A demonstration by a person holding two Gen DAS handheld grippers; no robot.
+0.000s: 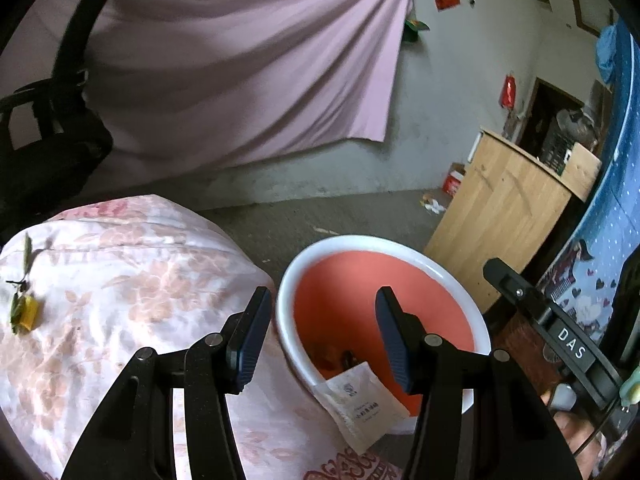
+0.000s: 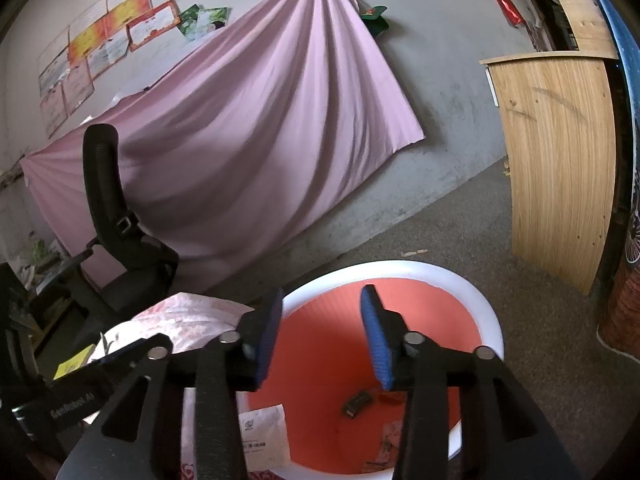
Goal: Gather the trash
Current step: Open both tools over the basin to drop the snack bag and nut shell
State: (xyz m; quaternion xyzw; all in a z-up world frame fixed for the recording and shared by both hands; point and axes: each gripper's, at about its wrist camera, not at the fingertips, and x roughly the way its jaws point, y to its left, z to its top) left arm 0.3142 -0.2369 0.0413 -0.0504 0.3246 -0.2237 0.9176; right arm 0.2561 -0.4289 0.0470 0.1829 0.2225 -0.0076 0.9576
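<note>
A round bin with a white rim (image 1: 360, 240) and a salmon-red inside stands on the floor beside a table covered in floral cloth (image 1: 140, 280). A white paper packet (image 1: 362, 408) lies across the bin's near rim. My left gripper (image 1: 324, 336) hangs open over that rim with nothing between its pads. In the right wrist view my right gripper (image 2: 322, 338) is open above the bin (image 2: 400, 268), also with nothing in it. The packet (image 2: 264, 432) sits below its left finger. A dark scrap (image 2: 358, 402) and other bits of trash lie at the bin's bottom.
A yellow wrapper with green leaves (image 1: 26, 312) lies on the cloth at the far left. A black office chair (image 2: 116, 248) stands behind the table. A wooden cabinet (image 2: 560, 168) is to the bin's right, and a pink sheet (image 2: 260, 128) hangs on the wall.
</note>
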